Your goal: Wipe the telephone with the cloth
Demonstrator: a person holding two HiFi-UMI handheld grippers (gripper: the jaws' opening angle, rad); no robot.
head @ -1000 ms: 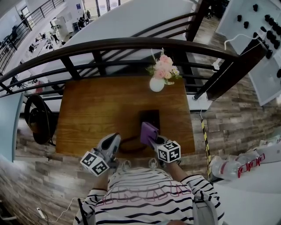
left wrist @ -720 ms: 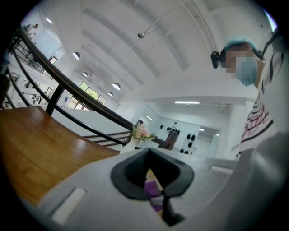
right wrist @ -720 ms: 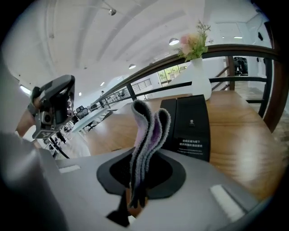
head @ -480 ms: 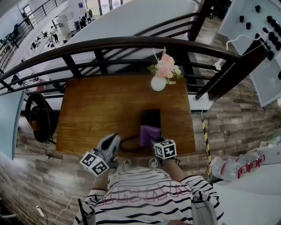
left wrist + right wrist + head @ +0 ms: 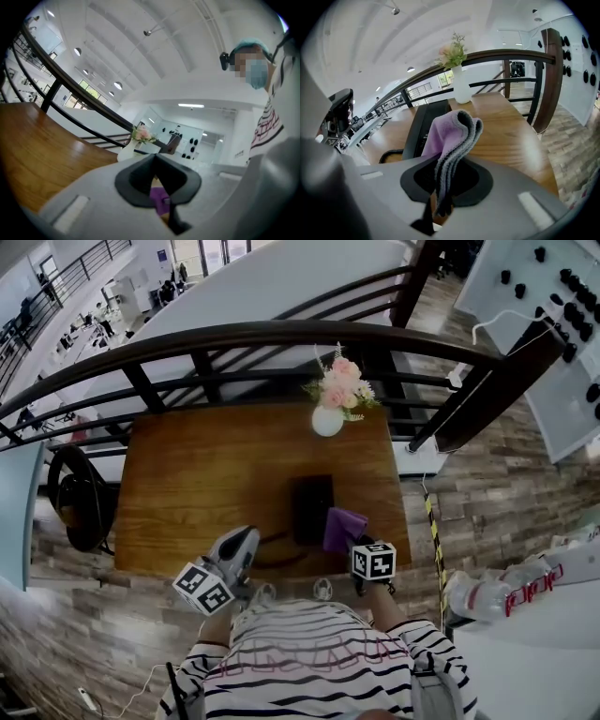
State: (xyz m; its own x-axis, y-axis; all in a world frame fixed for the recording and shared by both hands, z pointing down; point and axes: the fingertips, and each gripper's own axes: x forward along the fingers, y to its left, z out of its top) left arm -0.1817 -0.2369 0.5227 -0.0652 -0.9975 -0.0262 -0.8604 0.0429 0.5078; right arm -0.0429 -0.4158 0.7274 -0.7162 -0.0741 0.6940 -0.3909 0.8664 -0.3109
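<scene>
- Purple cloth (image 5: 452, 136) is folded over and pinched in the right gripper (image 5: 438, 206), whose jaws are clamped tight on its lower end; the rest stands up free above them.
- Telephone (image 5: 312, 505) is a black unit lying flat near the table's front edge, with the cloth just beside its right side and hanging above the wood rather than the phone.
- Left gripper (image 5: 236, 547) sits at the table's front-left edge, well apart from the phone; its jaws look closed together with nothing between them (only the distant cloth shows past them).
- Step judged: mid-wipe or between strokes, with the cloth off the phone.
- Next move calls for bringing the cloth left and down onto the phone's top and dragging it along its length; the coiled cord (image 5: 391, 153) at the near end could snag.
- Surface: table (image 5: 206, 474) of glossy brown wood, bare apart from the phone and a white vase (image 5: 327, 420) of pink flowers at the back edge.
- Room: a dark curved railing (image 5: 234, 334) runs behind the table on a mezzanine, with plank flooring (image 5: 469, 512) around it.
</scene>
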